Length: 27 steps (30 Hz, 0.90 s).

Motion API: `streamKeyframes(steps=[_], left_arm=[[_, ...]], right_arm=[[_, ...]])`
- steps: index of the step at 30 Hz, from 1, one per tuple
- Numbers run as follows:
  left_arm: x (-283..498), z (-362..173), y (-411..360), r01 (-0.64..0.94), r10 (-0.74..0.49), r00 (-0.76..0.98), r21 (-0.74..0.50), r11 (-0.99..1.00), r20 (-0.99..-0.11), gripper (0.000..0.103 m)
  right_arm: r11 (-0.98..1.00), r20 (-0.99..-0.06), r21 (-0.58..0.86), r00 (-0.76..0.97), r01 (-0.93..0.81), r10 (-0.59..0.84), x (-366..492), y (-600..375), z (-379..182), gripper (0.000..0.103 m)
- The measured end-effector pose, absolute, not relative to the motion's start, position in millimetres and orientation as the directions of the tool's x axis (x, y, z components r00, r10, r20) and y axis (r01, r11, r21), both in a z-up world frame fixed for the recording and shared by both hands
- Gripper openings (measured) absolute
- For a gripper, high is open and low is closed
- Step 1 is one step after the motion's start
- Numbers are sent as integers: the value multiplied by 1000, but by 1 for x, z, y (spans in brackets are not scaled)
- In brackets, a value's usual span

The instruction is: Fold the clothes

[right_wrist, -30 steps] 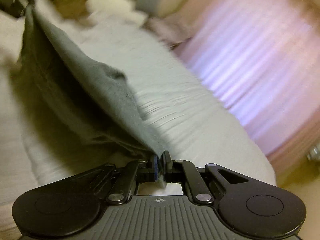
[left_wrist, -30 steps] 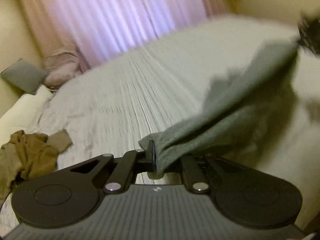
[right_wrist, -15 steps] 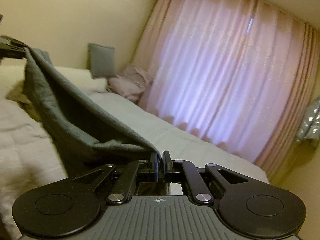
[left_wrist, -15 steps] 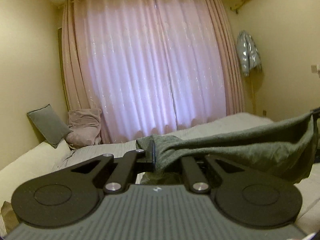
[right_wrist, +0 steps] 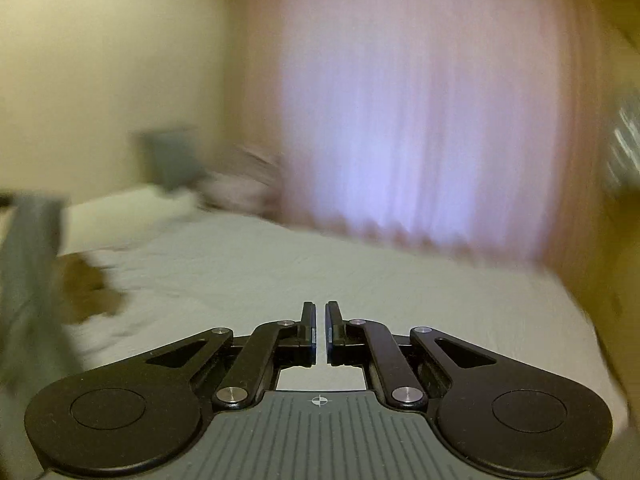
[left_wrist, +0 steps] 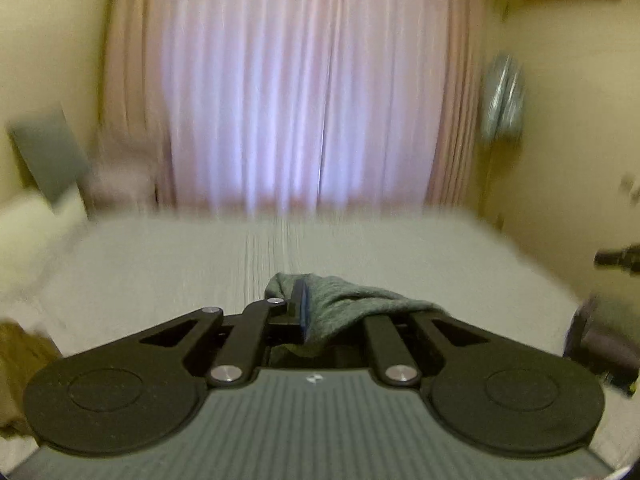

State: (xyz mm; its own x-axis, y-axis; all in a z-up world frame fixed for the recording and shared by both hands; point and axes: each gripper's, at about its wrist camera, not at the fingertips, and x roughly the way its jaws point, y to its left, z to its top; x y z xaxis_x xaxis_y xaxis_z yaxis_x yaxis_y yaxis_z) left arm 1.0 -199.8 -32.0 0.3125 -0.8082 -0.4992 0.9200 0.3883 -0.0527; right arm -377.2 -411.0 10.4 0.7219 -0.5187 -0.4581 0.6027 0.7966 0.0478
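Left wrist view: the left gripper (left_wrist: 320,312) has its jaws clamped on the grey cloth (left_wrist: 344,300), which drapes over the right finger, above a white bed (left_wrist: 200,256). Beyond: pink curtain (left_wrist: 288,80), yellow walls, a grey cushion (left_wrist: 48,156), a brown garment (left_wrist: 20,356) at left.
Right wrist view: the right gripper (right_wrist: 320,332) holds nothing, jaws a narrow slit apart; the cloth (right_wrist: 32,280) hangs blurred at far left, beside the brown garment (right_wrist: 88,288) on the bed (right_wrist: 360,280)

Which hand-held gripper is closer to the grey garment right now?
Left. The left hand-held gripper is clamped on the grey garment, which drapes over its right finger. The right hand-held gripper holds nothing; the garment hangs off to its far left.
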Motion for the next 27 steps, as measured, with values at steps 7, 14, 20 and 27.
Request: streamKeyframes(steps=[7, 14, 20, 27], left_arm=[[48, -172, -260, 910, -502, 322, 117, 397, -803, 17], [90, -240, -181, 873, -427, 257, 19, 487, -867, 18], [108, -268, -169, 905, -410, 232, 41, 424, -882, 18], [112, -288, -142, 905, -400, 148, -39, 423, -904, 18]], right_arm=[[660, -678, 272, 626, 701, -386, -347, -430, -87, 36], [547, -801, 344, 543, 763, -254, -369, -349, -188, 76], [668, -816, 339, 560, 662, -141, -313, -300, -228, 70], [662, -834, 384, 550, 644, -52, -278, -272, -306, 23]])
